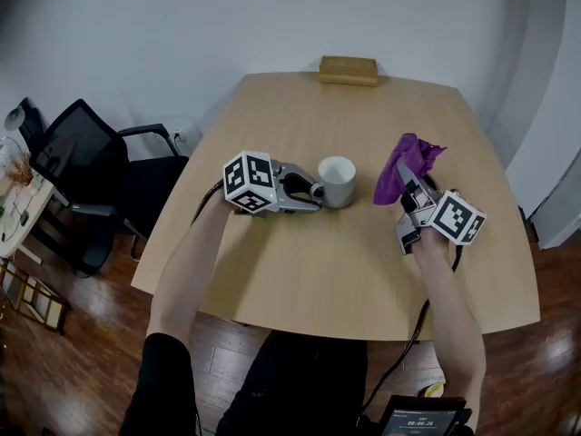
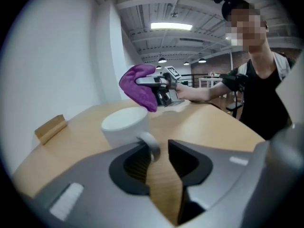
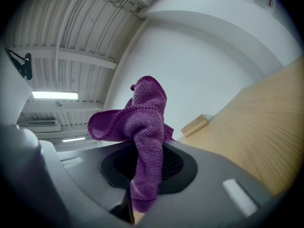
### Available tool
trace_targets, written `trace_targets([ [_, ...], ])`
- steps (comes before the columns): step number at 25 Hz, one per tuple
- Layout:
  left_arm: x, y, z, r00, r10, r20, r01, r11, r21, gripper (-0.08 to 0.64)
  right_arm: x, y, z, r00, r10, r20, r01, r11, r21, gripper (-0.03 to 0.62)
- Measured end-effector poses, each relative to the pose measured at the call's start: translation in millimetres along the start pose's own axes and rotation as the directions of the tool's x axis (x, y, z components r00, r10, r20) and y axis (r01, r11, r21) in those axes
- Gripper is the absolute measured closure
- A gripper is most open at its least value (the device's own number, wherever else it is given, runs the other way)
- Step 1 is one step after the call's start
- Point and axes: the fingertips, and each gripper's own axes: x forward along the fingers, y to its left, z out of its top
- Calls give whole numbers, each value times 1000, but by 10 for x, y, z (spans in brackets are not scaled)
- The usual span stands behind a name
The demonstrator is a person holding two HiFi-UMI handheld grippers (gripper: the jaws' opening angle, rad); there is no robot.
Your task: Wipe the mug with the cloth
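In the head view, a round white mug (image 1: 338,181) stands upright near the middle of the light wooden counter (image 1: 300,280). The left tool (image 1: 309,194) lies low at the mug's left side, by its handle. The right tool (image 1: 410,185) is off to the right, apart from the mug, and holds up a soft purple cloth (image 1: 408,159). A small wooden block (image 1: 349,70) sits at the far edge. In the left gripper view, the left tool (image 2: 159,158) has its two jaws apart. The mug's curved handle (image 2: 152,145) sits at the gap between the tips, close to one pad, but nothing squeezes it. The white mug (image 2: 124,124) rests on the counter just past the tips, and the purple cloth (image 2: 137,85) hangs in the air beyond it. In the right gripper view, the right tool (image 3: 142,172) is clamped tight on the purple cloth (image 3: 147,122), which bunches up above the jaws. I think no wiping is going on right now, because the cloth is not touching the mug. Next, the left tool likely needs to pinch the handle to keep the mug still. Then the right tool must bring the cloth over gently, so the mug does not tip.
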Motion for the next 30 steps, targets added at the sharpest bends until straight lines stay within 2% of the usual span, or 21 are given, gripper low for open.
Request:
trace_targets([
  [3,-77,65,4,994,108,23,-107,994,-33,366,9,20,3,1000,14,-1,-14,1000,3,520],
  [5,-146,150,70,974,222,53,-218,973,-76,364,8,38,-3,1000,14,-5,-14,1000,1,520],
  [7,-202,260,91,937,346,44,-339,933,-125,376,27,69,-17,999,37,-1,-37,999,13,520],
  [8,-228,324,77,916,401,25,-394,907,-148,403,30,72,-21,999,39,-2,-39,999,13,520],
  [9,-254,384,52,896,445,2,-438,884,-166,465,26,67,-22,999,32,-5,-32,999,9,520],
  [10,-272,428,25,882,470,-19,-466,867,-175,476,23,66,-24,1000,30,-5,-30,1000,9,520],
  [11,-280,451,4,879,476,-31,-474,862,-181,473,26,74,-24,999,36,-1,-36,999,14,520],
  [14,-256,468,-16,894,447,-43,-446,874,-191,472,36,116,-19,998,65,10,-65,998,21,520],
  [16,-240,519,-26,897,437,-64,-441,878,-187,472,25,94,-14,999,46,2,-46,999,7,520],
  [20,-235,657,-43,890,447,-91,-456,867,-198,483,29,91,-11,998,59,18,-60,998,24,520],
  [25,-221,960,-29,847,527,-64,-525,813,-252,491,24,95,-6,998,54,12,-55,998,9,520],
  [30,-209,1405,-72,774,629,-67,-619,732,-285,492,33,68,-17,999,50,2,-50,999,-6,520],
])
